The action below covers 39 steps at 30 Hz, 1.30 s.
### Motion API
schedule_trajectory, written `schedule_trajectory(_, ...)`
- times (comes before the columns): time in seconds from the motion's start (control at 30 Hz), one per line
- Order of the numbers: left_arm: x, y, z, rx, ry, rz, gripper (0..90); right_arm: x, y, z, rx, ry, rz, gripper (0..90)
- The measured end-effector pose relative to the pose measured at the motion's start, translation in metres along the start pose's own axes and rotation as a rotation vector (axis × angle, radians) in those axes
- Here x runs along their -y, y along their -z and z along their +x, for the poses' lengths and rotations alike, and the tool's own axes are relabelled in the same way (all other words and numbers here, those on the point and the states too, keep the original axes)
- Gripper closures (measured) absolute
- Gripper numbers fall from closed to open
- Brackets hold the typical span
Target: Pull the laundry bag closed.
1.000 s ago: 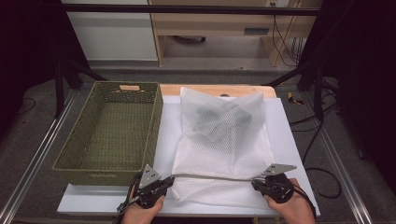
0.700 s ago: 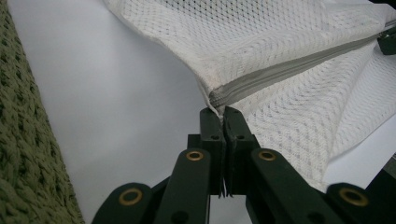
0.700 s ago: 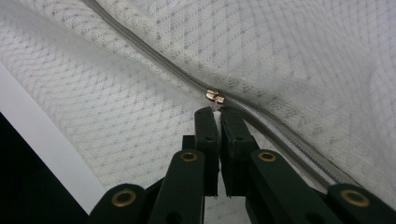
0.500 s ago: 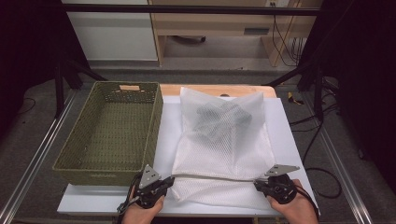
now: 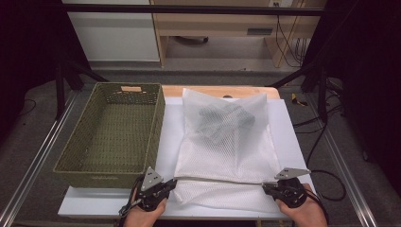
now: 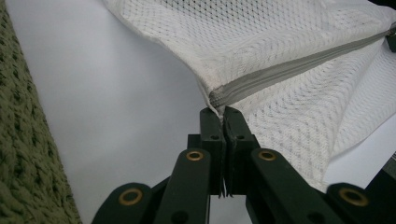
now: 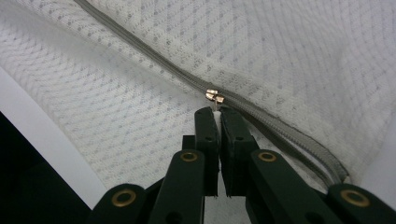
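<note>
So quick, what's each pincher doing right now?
Left gripper: shut on the corner of the mesh bag.
Right gripper: shut on the zipper pull.

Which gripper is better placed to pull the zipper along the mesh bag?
The right gripper: it pinches the tab of the zipper slider. The left gripper clamps the corner of the mesh bag at the zipper's other end, anchoring it.

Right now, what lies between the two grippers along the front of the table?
In the high view, the mesh laundry bag spans the stretch: its grey zipper runs taut from the left gripper to the right gripper.
</note>
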<state>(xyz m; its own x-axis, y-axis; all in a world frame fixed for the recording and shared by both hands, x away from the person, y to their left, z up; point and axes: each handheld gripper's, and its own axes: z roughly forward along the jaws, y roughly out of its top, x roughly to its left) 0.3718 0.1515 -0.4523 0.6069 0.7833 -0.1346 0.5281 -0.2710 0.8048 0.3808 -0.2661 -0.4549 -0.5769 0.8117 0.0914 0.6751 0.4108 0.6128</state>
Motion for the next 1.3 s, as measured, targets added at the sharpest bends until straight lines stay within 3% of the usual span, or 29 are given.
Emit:
schedule_trajectory(0.6, 0.000, 0.000, 0.003, 0.000, 0.013, -0.003, 88.7, 0.014, 0.012, -0.016, 0.020, -0.037, -0.015, 87.1)
schedule_trajectory(1.3, 0.001, -0.001, 0.000, -0.003, 0.009, 0.007, 88.8, 0.023, 0.022, -0.025, 0.030, -0.085, -0.021, 87.0)
